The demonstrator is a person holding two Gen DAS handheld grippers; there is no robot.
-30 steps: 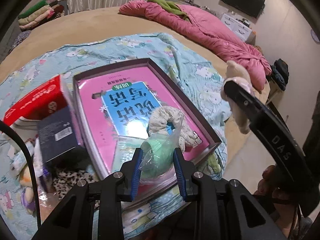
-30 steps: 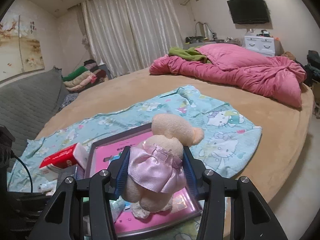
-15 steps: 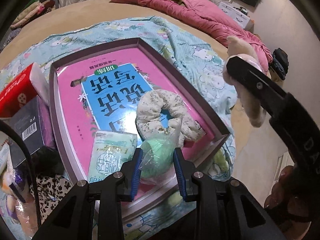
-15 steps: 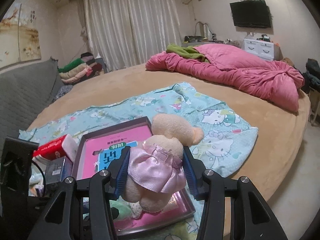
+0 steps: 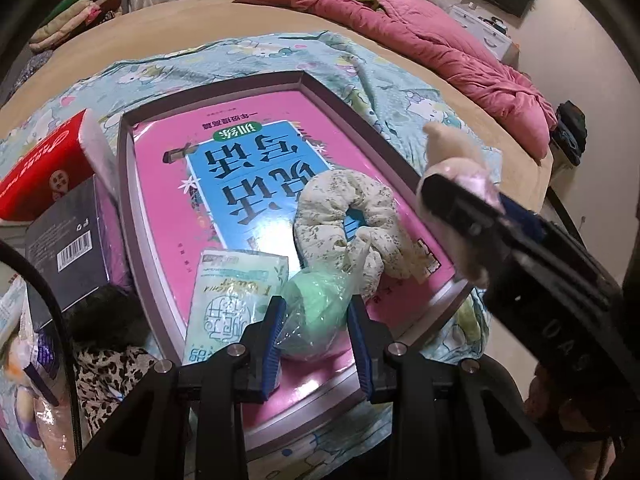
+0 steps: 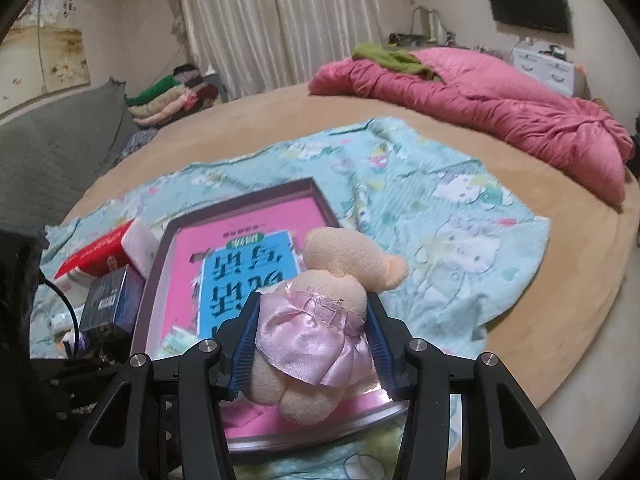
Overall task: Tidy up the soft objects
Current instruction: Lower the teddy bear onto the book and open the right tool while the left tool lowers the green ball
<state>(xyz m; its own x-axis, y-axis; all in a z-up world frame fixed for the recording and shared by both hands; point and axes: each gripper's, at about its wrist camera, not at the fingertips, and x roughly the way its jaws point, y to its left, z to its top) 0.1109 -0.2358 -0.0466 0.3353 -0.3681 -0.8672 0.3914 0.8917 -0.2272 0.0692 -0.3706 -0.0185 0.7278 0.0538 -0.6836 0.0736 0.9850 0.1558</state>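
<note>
Left wrist view: the tray (image 5: 132,216) fills more of the frame than 1 second ago, and a tissue pack (image 5: 228,300) now shows. The left gripper (image 5: 316,328) clamps the green bagged ball (image 5: 316,312) over the tray's near end.

Right wrist view: the tray looms closer. The right gripper (image 6: 312,344) squeezes the plush bear (image 6: 320,320) by its pink skirt, head pointing away, body lengthwise between the pads.
</note>
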